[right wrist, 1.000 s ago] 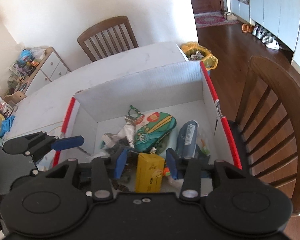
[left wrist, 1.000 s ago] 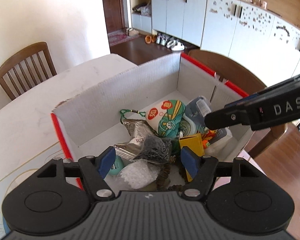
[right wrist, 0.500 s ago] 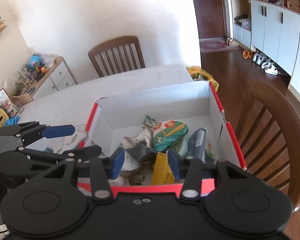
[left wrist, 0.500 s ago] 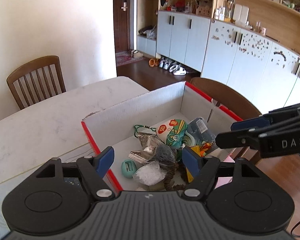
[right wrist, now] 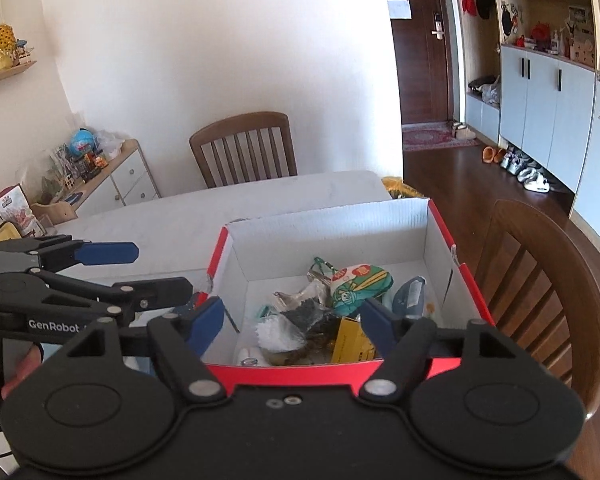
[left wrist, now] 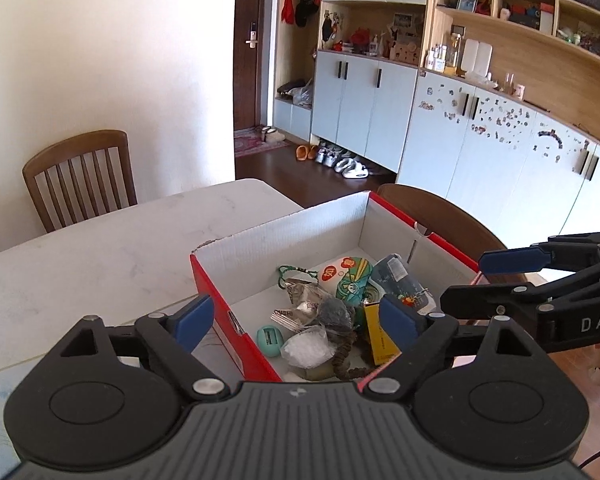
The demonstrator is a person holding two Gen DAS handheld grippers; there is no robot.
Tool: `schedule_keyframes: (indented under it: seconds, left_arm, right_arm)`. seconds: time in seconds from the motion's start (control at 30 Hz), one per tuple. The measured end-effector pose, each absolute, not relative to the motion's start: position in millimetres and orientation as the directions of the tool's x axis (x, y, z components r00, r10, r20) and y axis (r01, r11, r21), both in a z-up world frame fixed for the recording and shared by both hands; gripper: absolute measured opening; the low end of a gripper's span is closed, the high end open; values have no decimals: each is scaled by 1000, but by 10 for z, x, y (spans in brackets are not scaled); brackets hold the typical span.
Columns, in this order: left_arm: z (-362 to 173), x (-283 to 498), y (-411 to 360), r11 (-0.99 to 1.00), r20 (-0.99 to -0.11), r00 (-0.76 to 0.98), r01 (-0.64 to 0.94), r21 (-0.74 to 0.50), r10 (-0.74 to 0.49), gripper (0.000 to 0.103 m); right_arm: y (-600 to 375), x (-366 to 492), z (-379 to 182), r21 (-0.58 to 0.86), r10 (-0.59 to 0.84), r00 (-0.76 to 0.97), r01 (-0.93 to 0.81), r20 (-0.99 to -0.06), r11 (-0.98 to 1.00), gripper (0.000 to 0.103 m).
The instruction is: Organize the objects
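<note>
Both hand-held grippers, left (left wrist: 296,318) and right (right wrist: 292,320), are held open and empty; objects seemingly already gathered in the box (left wrist: 284,236) on the desk (left wrist: 100,256).

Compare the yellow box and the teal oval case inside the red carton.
The yellow box is rectangular with sharp edges; the teal oval case is rounded and smaller. The yellow box sits at the carton's right side, the teal case by its left wall. Both lie at the near end, untouched by either gripper.
</note>
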State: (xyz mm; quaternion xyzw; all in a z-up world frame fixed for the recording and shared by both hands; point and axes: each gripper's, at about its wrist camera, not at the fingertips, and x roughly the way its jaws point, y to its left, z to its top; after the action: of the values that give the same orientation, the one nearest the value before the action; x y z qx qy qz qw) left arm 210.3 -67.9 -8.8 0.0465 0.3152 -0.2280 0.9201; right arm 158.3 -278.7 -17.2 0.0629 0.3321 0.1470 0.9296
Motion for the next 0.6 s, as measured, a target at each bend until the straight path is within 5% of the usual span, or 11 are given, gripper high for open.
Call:
schedule_keyframes:
  seconds: [0.1,0.27,0.6]
  left_arm:
    - [-88,2074,-629,890,-595,697,449,-74,-401,102]
    - [-85,2033,-558,890,-578,702,446,-99,-416,103]
    - [-115,1897,-509,891,-552,722,444,-90,-416,103]
  right_arm:
    - [-2750,1517,-150,208,313,752,-234,-581,950,85]
    - [-2695,1409,-122,207,316,769,-241,-556,948,98]
    - [-2682,1260,-192,220,295,774,-204,-560,954,102]
